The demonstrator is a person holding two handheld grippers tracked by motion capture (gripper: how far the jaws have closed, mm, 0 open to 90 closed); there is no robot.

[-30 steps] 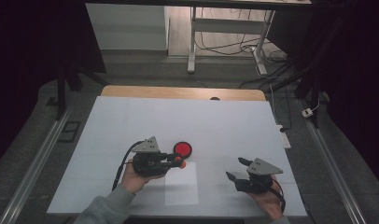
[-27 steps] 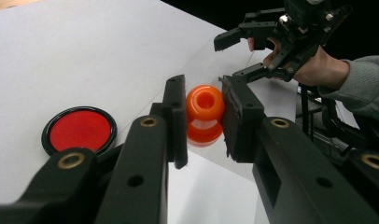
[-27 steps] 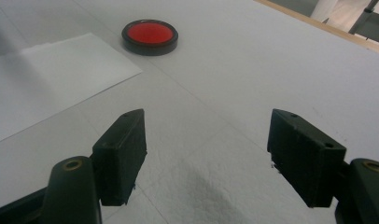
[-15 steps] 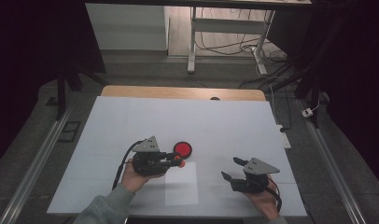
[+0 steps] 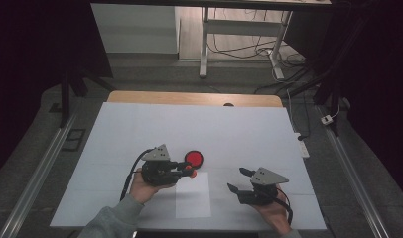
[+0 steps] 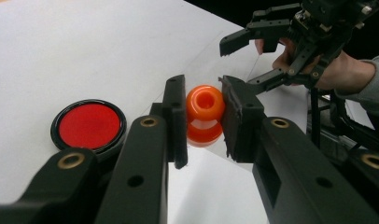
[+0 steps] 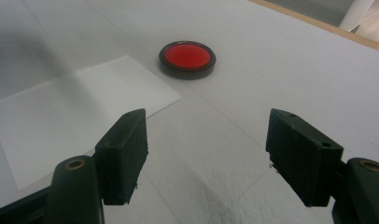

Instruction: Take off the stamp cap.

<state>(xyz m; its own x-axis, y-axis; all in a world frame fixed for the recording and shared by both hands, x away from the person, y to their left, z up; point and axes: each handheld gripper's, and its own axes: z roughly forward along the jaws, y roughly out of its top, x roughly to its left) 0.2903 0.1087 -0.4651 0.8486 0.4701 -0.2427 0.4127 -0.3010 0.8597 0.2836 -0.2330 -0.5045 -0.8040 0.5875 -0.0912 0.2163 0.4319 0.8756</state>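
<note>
L gripper [image 6: 204, 119] is pinching a small glossy orange plastic bead-like piece with a hole through its top [image 6: 205, 103], pads pressed on both its sides, held just above the white table cover [image 5: 239, 129] near the front edge of a thin white paper sheet [image 5: 193, 194]. In the high view the L gripper [image 5: 188, 169] sits just beside a round red disc in a black rim [image 5: 194, 158], which lies flat on the cover, close to the orange piece but not touching it. Vs. the pics from a sec ago, L hand hasn't budged and its grip looks the same. R gripper [image 5: 237, 179] has changed, though only a bit: it sits lower and more turned toward the middle of the table, w/ jaws spread wide and nothing between them; its own view looks over the paper sheet toward the red disc [image 7: 187, 58]. Judgement: L side is parked, holding the piece steady; R side seems to be lining up, either to take the orange piece over or to go for the disc, can't tell which. No handover or contact yet, so the work looks early-to-mid, w/ the piece not yet set down.
</note>
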